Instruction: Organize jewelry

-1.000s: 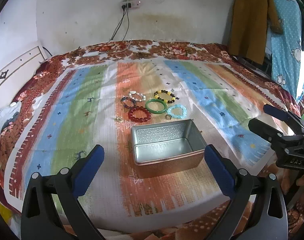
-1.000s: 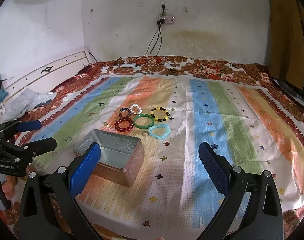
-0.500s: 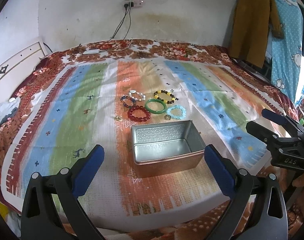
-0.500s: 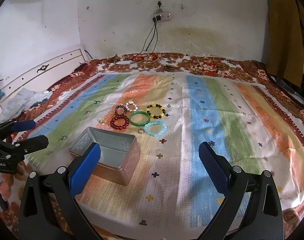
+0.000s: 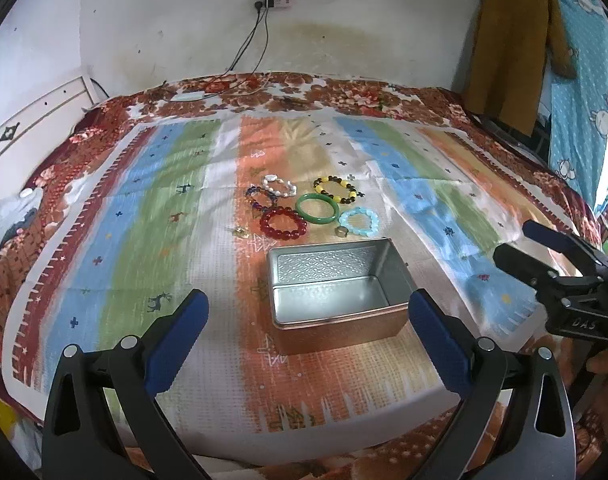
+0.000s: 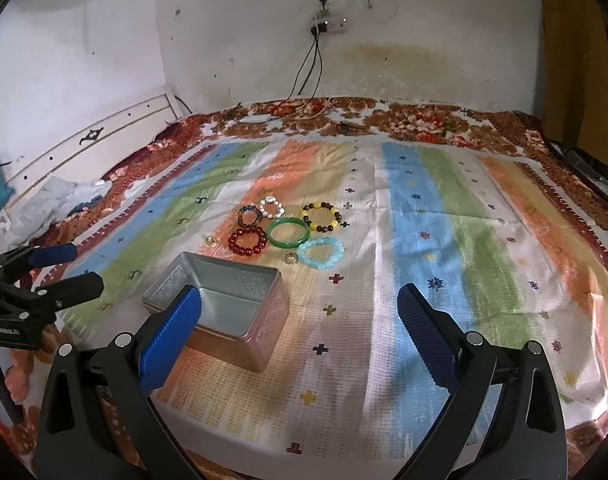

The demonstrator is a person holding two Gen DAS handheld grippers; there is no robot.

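Left gripper (image 5: 306, 312) gaped wide, empty, near edge of striped cloth (image 5: 152, 216). Open metal tin (image 5: 336, 292) sat between blue pads. Bracelets clustered just beyond: red (image 5: 283, 222), green bangle (image 5: 317, 209), pale blue (image 5: 359, 222). Right gripper (image 5: 516, 246) at right

An open rectangular metal tin (image 5: 336, 288) with embossed inner walls sits upright and empty on the striped cloth. At its 12 o'clock lies a cluster: red bead bracelet (image 5: 283, 222), green bangle (image 5: 317, 209), pale-blue bead bracelet (image 5: 359, 222), yellow-and-brown one (image 5: 336, 190), white pearls (image 5: 279, 188), dark beads (image 5: 260, 199), a small ring (image 5: 341, 232).
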